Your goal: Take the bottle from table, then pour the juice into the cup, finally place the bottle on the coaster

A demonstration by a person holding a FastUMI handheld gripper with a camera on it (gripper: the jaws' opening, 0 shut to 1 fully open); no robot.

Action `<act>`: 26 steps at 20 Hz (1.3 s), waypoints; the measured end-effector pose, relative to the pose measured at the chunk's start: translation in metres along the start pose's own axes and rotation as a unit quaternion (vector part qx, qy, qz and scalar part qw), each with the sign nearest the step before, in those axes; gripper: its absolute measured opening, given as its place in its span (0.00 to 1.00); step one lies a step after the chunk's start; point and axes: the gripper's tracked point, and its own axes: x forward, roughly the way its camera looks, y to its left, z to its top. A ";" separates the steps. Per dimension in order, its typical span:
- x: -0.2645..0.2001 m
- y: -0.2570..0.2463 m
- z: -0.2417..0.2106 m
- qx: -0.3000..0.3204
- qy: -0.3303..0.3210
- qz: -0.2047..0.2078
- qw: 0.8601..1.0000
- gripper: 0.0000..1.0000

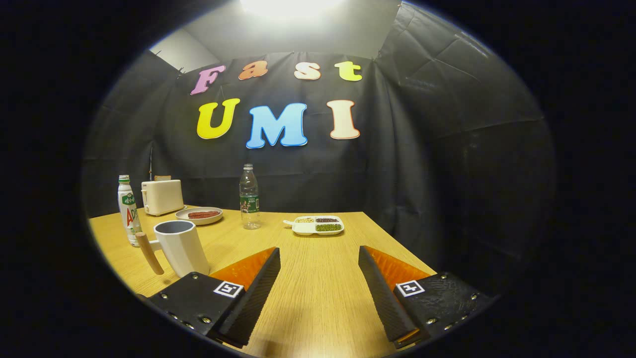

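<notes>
gripper (319,261) spread, holding nothing | clear bottle (249,197) well beyond fingers | cup (181,246) beside left finger

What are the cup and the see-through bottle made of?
The cup looks like matte white ceramic, though it might be plastic, with a pale handle that looks wooden. The clear bottle looks like thin glossy plastic: you can see through it. The open gripper holds nothing.

Bright overhead glare, fisheye-warped edges
</notes>
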 end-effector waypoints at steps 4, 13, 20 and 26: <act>0.033 0.006 -0.020 -0.009 0.062 0.004 0.998 0.70; 0.039 0.002 -0.001 0.003 0.031 -0.008 0.999 0.48; 0.077 -0.020 0.028 -0.021 -0.002 -0.064 0.998 0.47; 0.079 0.001 0.056 -0.051 0.014 -0.106 0.993 0.48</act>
